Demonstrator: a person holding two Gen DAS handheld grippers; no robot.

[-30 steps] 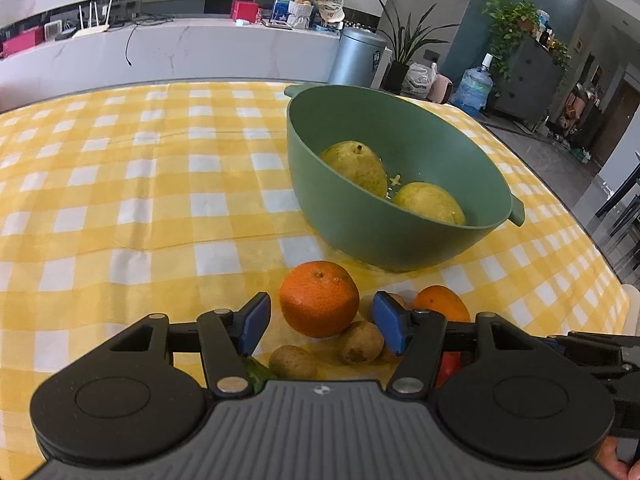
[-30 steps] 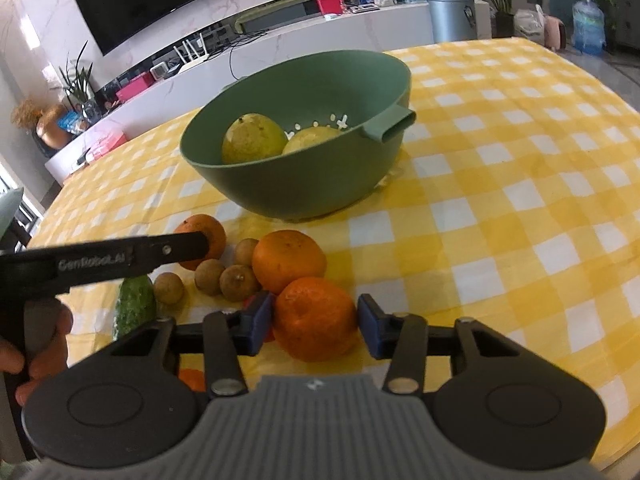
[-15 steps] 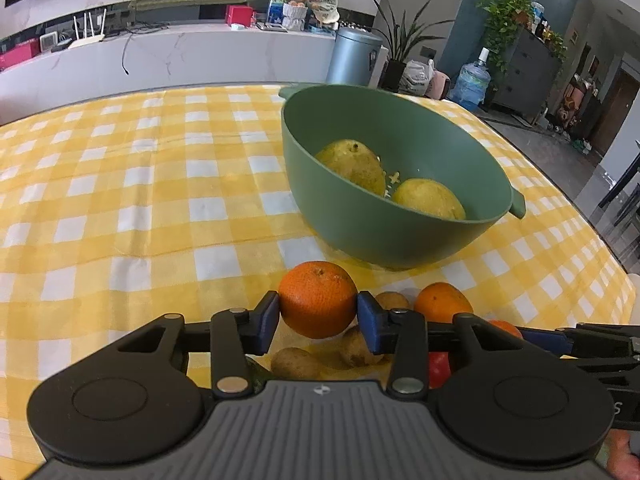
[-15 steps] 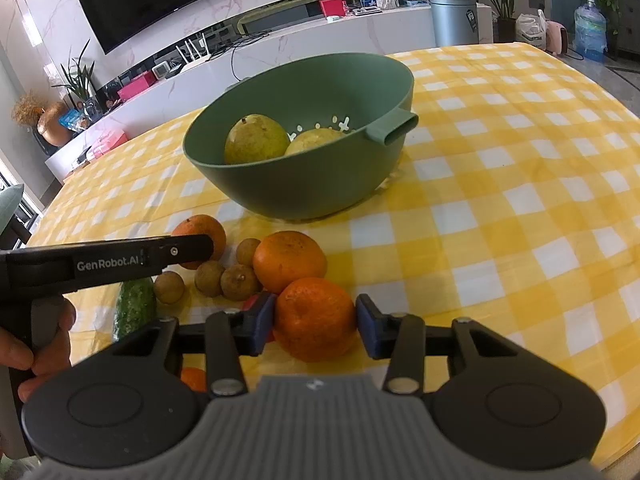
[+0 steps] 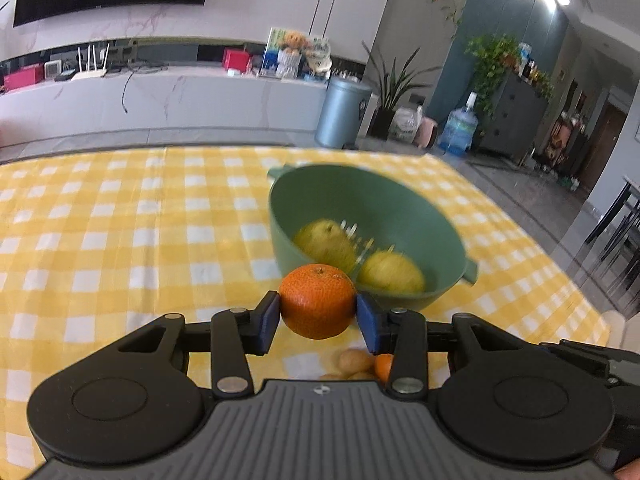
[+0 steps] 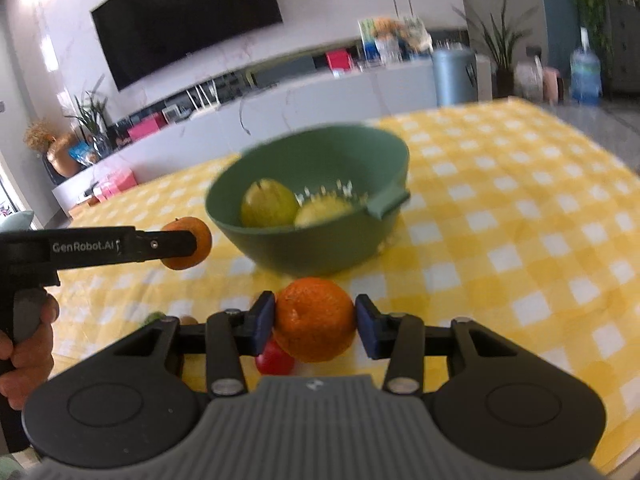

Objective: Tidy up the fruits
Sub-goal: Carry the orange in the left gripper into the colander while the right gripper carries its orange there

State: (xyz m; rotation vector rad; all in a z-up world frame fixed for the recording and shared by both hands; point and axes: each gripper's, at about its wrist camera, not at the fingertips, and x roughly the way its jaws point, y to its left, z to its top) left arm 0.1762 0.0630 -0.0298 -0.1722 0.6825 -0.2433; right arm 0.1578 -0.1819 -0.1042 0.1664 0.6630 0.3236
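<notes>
The left tool (image 5: 317, 315) clenches one orange (image 5: 317, 301) raised just in front of the green bowl (image 5: 420, 216), and the right tool (image 6: 315, 325) grasps a second orange (image 6: 315, 319) there, apparently to join the two pears (image 6: 267, 205).

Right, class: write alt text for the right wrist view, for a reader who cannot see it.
The right gripper holds an orange between its jaws, in front of a green bowl holding two yellow-green pears on a yellow checked tablecloth. At left, the left gripper holds a second orange.
</notes>
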